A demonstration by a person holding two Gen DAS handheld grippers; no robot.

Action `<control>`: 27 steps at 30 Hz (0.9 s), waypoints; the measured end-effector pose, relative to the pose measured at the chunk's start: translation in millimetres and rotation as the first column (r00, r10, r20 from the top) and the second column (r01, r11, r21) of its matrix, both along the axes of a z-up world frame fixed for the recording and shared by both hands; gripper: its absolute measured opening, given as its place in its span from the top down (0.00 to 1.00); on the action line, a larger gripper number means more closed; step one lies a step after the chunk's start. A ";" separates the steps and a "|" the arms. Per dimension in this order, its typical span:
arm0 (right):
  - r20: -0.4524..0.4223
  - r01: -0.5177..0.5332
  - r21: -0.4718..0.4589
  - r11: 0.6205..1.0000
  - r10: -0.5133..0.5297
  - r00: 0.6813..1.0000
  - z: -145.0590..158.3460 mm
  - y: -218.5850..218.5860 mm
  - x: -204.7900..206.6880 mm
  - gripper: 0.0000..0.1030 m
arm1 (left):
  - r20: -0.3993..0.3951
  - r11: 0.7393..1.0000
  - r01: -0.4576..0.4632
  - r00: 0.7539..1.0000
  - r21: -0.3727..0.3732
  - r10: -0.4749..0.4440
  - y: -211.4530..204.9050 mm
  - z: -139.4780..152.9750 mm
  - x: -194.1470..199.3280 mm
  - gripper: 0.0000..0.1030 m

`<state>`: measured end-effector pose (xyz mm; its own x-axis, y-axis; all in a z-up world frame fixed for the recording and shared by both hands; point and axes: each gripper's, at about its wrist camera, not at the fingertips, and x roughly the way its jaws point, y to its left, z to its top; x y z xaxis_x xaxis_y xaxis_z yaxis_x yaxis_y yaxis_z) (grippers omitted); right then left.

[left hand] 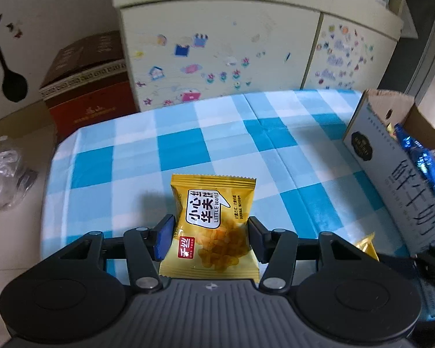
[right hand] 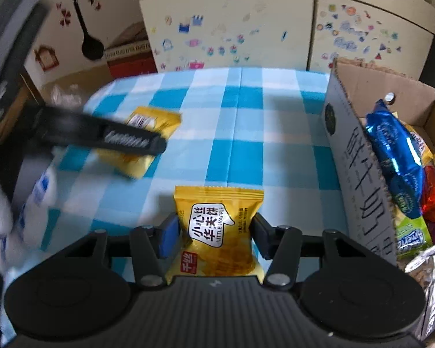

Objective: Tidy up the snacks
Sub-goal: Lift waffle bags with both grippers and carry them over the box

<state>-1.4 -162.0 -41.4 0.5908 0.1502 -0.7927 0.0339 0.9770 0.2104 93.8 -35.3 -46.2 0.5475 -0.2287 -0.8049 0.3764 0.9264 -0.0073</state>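
Waffle packs: my left tool (left hand: 210, 229) grips one (left hand: 214, 223), my right tool (right hand: 214, 233) another (right hand: 217, 232). Both are left of the box (right hand: 359, 156).

My yellow waffle packet (left hand: 214, 226), blue-white checked tablecloth (left hand: 217, 142), shiny blue snack bag (right hand: 397, 156), red-brown carton (left hand: 87, 87).

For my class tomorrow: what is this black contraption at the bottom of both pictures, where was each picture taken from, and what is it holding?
Each picture comes from a camera on a hand-held two-finger gripper, looking along its fingers. A person holds one per hand. In the left view, the left gripper pinches a yellow waffle packet. In the right view, the right gripper pinches its own yellow packet. Below lies a blue checked tablecloth. At the right stands a cardboard box holding other snacks.
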 end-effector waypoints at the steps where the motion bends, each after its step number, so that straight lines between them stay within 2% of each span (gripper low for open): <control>1: 0.008 0.008 0.016 1.000 -0.008 1.000 3.2 -3.3 -1.7 0.48 | 0.016 1.000 -0.007 1.000 -0.001 0.007 1.7 4.0 -6.7 0.43; 5: 0.049 0.022 0.014 1.000 -0.023 0.999 16.7 -9.4 -9.8 0.48 | 0.017 0.998 -0.051 0.999 -0.045 0.052 9.1 11.0 -29.4 0.43; 12: 0.115 0.007 -0.004 1.000 -0.007 0.993 38.1 -8.6 -21.5 0.48 | 0.049 0.993 -0.095 0.994 -0.072 0.099 18.4 18.8 -72.1 0.43; 18: 0.138 0.023 -0.003 1.000 -0.022 0.990 48.9 -12.6 -31.4 0.48 | 0.052 0.981 -0.162 0.984 -0.106 0.168 32.9 21.1 -95.8 0.43; 27: 0.178 0.026 -0.001 1.000 -0.025 0.984 64.1 -17.4 -51.8 0.48 | 0.058 0.975 -0.192 0.978 -0.115 0.200 36.6 25.5 -125.2 0.43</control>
<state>-53.2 -179.4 22.7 0.7262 0.1305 -0.6750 0.0213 0.9771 0.2119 -31.4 1.3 -20.7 0.6431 -0.1950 -0.7405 0.1907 0.9774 -0.0917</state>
